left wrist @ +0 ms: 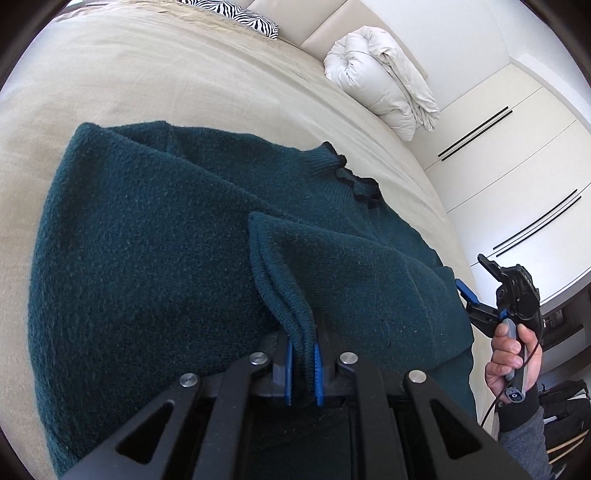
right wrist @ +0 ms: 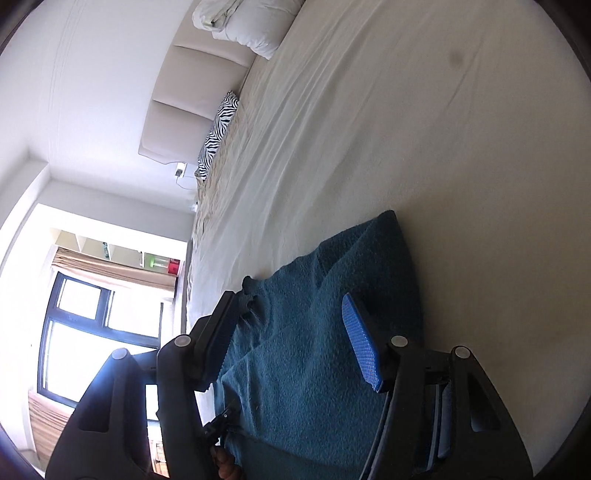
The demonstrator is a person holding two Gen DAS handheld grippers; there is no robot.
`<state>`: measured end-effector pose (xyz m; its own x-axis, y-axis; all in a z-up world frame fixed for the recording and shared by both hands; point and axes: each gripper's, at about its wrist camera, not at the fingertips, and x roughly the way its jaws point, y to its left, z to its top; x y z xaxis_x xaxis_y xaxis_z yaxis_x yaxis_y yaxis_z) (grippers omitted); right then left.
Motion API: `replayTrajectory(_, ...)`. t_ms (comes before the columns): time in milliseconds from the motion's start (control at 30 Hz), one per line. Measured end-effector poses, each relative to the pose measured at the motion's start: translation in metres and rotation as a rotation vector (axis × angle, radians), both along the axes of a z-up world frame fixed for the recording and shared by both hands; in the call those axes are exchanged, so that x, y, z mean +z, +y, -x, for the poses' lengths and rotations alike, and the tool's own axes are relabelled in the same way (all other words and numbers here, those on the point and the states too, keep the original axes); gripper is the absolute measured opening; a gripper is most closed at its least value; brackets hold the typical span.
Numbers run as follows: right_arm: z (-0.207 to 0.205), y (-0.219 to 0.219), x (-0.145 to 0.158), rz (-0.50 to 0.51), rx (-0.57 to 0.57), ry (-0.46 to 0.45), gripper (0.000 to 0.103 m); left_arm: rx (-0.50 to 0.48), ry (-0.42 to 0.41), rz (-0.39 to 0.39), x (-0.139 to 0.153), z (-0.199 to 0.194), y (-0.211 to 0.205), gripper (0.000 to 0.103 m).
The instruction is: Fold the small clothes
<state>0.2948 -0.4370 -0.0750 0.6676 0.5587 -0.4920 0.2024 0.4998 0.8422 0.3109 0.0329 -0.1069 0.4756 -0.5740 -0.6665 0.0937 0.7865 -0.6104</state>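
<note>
Dark teal sweater spread on the bed, ruffled collar pointing toward the far right side, body bunched in broad folds. Ribbed cuff lifted off the pile and pinched between the blue pads of the left hand-held gripper, jaws drawn together on the knit, sleeve rising up from the clamp toward the chest. Over at the sweater's right edge, right hand-held gripper in a bare hand, one blue pad just at the cloth; contact there impossible to judge from the left view. From the right wrist view, same gripper wide apart, blue pad on one side, black finger on the other, sweater running between them, nothing pinched. Cloth lying flat on the pale sheet, one corner reaching out past the fingers. Farther up the bed, white rolled duvet against the padded headboard, zebra-striped pillow beside it. White wardrobe doors with thin black handles off to the right. In the right wrist view, bright window with dark frame and tan blind beyond the bed's edge.
</note>
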Motion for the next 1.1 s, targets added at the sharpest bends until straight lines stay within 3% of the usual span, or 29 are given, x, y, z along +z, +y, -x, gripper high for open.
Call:
replayTrajectory(100,-0.019,-0.007,-0.025,-0.042,-0.001,0.062,0.056,-0.002,-0.001,0.015,-0.002,0.0,0.002,0.014)
replayTrajectory(200,-0.013,-0.012,-0.028,-0.084,0.007,0.045,0.056,-0.003,-0.006,0.02,-0.003,-0.001,0.002,0.014)
replayTrajectory(500,0.048,0.01,-0.019,-0.016,0.167,0.023,0.056,-0.002,-0.002,0.049,-0.004,-0.004,0.006,0.013)
replayTrajectory(700,0.088,0.0,-0.033,-0.025,0.13,-0.039,0.054,-0.001,0.021,0.079,-0.004,-0.005,0.013,0.013)
replayTrajectory(800,0.1,-0.001,-0.024,0.004,0.105,0.005,0.054,0.011,0.044,0.091,0.003,0.002,0.02,0.014)
replayTrajectory(867,0.117,0.002,-0.009,0.058,0.081,0.006,0.054,0.037,0.034,0.048,0.014,0.016,0.026,0.021)
replayTrajectory(900,0.128,0.003,-0.002,0.097,0.072,0.004,0.054,0.046,0.026,0.02,0.02,0.026,0.029,0.032)
replayTrajectory(967,0.151,0.004,0.006,0.147,0.066,0.007,0.055,0.067,0.004,-0.025,0.033,0.052,0.039,0.045)
replayTrajectory(1100,0.211,0.004,0.015,0.2,0.043,0.004,0.055,0.1,-0.027,-0.089,0.053,0.118,0.058,0.057)
